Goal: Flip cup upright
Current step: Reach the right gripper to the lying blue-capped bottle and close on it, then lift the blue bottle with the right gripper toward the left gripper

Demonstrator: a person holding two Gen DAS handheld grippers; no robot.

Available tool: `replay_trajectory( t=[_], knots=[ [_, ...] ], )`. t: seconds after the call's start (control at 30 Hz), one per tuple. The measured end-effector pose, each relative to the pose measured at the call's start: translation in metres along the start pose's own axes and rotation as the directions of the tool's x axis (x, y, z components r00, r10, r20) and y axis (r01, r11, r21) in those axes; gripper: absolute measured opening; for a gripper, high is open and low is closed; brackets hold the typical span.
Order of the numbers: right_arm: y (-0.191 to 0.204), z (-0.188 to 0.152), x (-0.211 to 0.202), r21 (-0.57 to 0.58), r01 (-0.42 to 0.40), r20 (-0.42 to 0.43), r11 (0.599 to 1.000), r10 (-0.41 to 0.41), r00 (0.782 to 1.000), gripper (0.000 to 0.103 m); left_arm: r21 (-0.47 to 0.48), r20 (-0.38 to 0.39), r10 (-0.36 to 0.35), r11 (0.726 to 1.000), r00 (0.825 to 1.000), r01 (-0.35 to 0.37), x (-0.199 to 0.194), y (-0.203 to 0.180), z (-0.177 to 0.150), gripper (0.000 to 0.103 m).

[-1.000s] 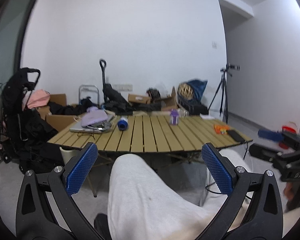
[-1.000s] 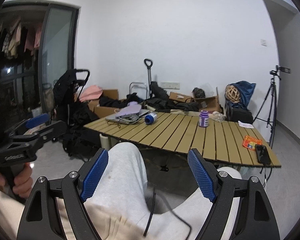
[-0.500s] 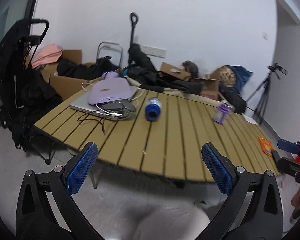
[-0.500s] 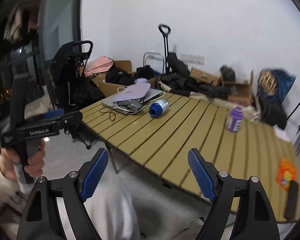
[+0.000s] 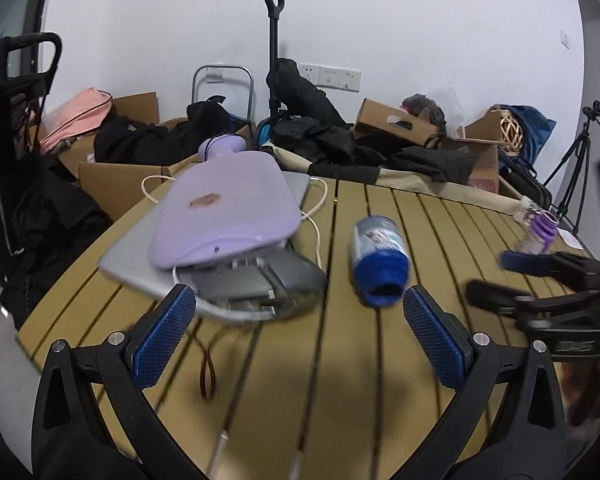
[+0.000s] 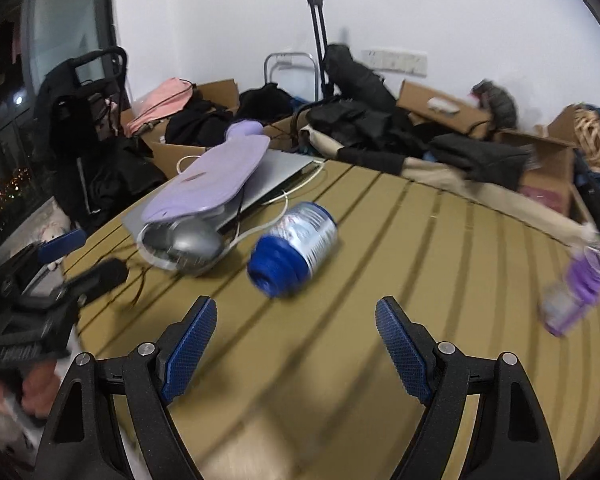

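The cup (image 5: 378, 260) is a cylinder with a blue ribbed end and a printed label. It lies on its side on the slatted wooden table (image 5: 332, 368), blue end toward me. It also shows in the right wrist view (image 6: 294, 250). My left gripper (image 5: 300, 334) is open and empty, low over the table, just short of the cup. My right gripper (image 6: 296, 350) is open and empty, a little short of the cup. The right gripper also shows at the right of the left wrist view (image 5: 540, 280).
A lilac hot-water bottle (image 5: 228, 216) lies on a grey laptop (image 5: 140, 264) with cables and a grey device (image 5: 260, 286), left of the cup. A purple-capped bottle (image 6: 576, 292) stands at the right. Boxes, bags and clothes crowd the floor behind the table.
Both grippers have moved forward from over my lap to just above the table, close to the cup. Both stay open.
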State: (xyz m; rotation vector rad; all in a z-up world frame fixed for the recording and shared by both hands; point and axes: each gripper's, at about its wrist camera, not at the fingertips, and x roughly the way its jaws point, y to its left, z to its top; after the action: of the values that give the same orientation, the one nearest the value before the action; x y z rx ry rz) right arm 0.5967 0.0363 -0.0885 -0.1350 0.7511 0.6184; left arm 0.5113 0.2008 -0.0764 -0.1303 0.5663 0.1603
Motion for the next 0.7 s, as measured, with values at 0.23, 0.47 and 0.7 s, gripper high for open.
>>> replay_trajectory(
  t=[0.23,0.47,0.7],
  knots=[
    [-0.013,0.026,0.096,0.139,0.045,-0.087,0.989,-0.033,0.996,0.086,-0.042,0.004,0.037,0.998,0.999,-0.037,0.03,0.02,0.017,0.103],
    [-0.034,0.009,0.07,0.12,-0.071,-0.089,0.99,0.082,0.993,0.07,0.009,-0.023,-0.028,1.0,0.999,0.029,0.044,-0.01,0.024,0.103],
    [-0.034,-0.055,-0.01,-0.239,-0.128,-0.149,0.963,0.094,0.984,0.07,0.044,-0.097,-0.175,0.983,0.98,0.18,0.057,-0.084,0.02,0.102]
  ],
)
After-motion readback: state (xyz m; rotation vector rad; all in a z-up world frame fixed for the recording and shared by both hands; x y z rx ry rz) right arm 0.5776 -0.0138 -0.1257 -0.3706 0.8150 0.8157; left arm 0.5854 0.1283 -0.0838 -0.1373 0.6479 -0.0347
